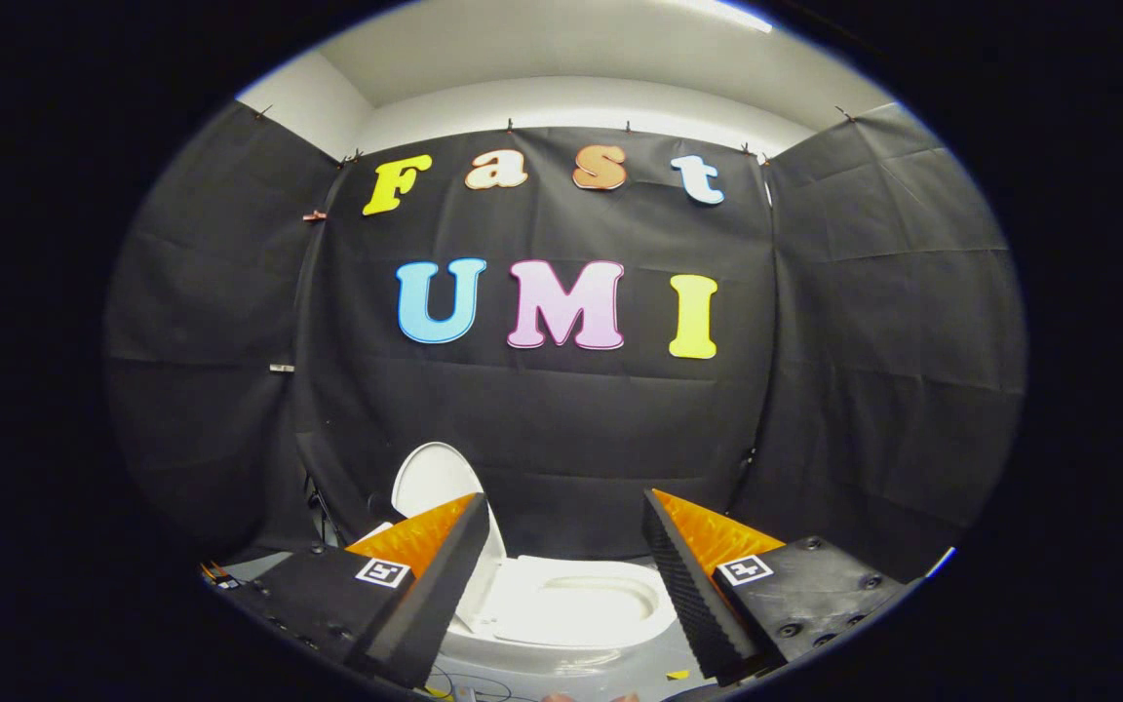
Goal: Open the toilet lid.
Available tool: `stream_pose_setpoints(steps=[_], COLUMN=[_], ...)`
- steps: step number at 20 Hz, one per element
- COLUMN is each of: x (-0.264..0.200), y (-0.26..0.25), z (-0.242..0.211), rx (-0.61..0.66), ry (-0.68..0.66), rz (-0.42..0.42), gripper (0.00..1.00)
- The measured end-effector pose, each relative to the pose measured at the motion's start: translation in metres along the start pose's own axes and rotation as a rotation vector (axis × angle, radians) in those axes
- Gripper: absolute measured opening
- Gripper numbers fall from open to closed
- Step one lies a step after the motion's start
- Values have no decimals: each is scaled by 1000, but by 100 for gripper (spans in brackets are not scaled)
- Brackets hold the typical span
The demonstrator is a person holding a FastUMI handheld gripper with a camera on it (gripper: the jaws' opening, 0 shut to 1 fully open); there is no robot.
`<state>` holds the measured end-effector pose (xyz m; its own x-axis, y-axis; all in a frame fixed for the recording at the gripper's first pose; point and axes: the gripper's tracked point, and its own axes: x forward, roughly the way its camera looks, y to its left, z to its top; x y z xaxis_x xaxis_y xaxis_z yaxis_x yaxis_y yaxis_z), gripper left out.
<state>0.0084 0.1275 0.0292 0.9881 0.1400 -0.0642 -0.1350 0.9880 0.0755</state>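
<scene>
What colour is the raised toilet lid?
White: the raised glossy toilet lid stands beyond the open tongs, seen in the gripper view.

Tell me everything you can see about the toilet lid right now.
The toilet lid is white, smooth and glossy, plastic by its look, with a rounded top edge. It stands raised, nearly upright, at the back of the white toilet, against the black cloth wall. One finger of the gripper hides its lower part. The gripper is open and touches nothing.

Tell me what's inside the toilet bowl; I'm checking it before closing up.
The toilet bowl looks pale and bare where visible between the open gripper fingers, lid raised. Its bottom is hidden by the rim, its sides by the fingers.
</scene>
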Motion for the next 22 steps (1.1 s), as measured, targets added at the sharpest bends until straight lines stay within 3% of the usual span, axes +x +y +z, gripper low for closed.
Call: stream_pose_setpoints(steps=[7, 22], x=[-36, -47], y=[-38, -48], z=[13, 16], rx=[39, 17], ry=[-30, -47], rz=[-28, -35], gripper=[98, 98])
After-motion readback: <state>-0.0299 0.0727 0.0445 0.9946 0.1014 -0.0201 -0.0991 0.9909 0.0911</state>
